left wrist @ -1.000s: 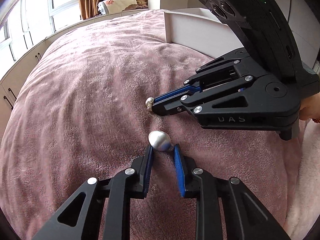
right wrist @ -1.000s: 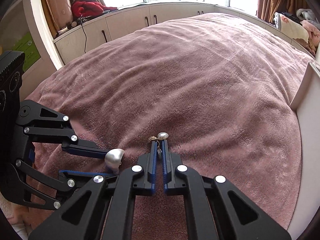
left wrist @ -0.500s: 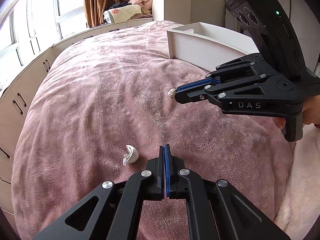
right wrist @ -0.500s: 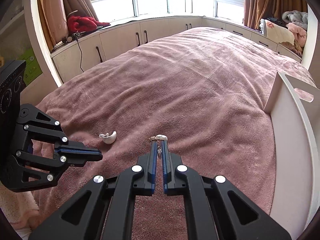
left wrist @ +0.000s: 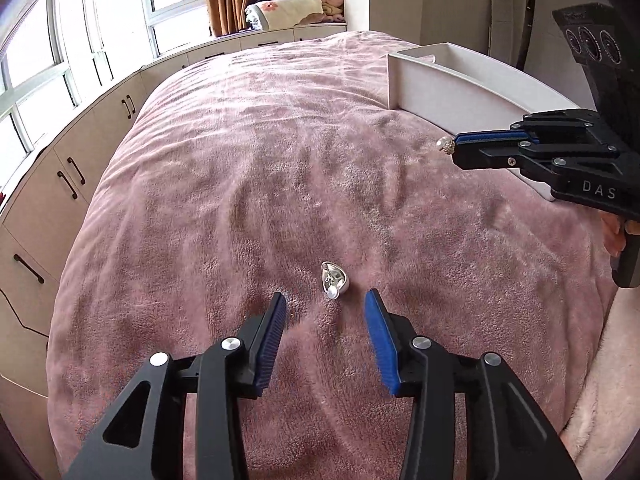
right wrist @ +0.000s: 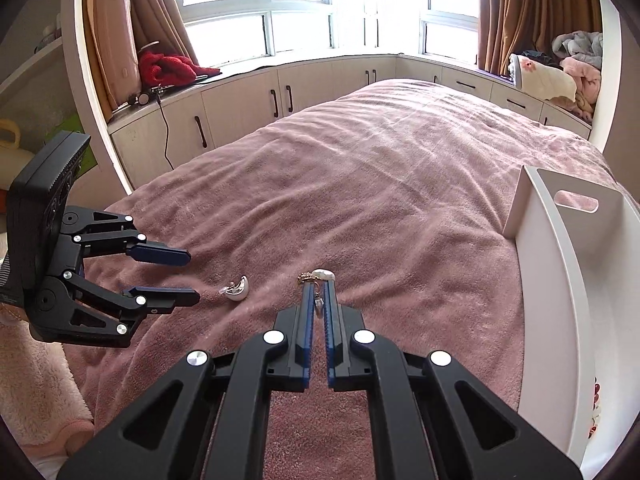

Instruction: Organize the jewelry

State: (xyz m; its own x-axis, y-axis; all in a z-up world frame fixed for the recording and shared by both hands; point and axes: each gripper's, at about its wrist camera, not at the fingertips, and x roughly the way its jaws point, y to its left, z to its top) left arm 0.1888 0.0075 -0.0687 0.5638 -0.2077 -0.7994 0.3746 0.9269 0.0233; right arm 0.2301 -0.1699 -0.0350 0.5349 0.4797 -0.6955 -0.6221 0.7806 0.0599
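Two earrings matter: a light, slick silver earring lying low-centre on the blanket between the spread left gripper, best pinched across its rounded shell, and a pearl earring clamped mid-frame in the right gripper.

Two grippers, one wide, one pinched.
Left gripper points forward and down, jaws spread wide. Right gripper is held level, its blue pads nearly together, clamping something small.

White tray cut off at right frame edge; pearl earring mostly hidden between pads
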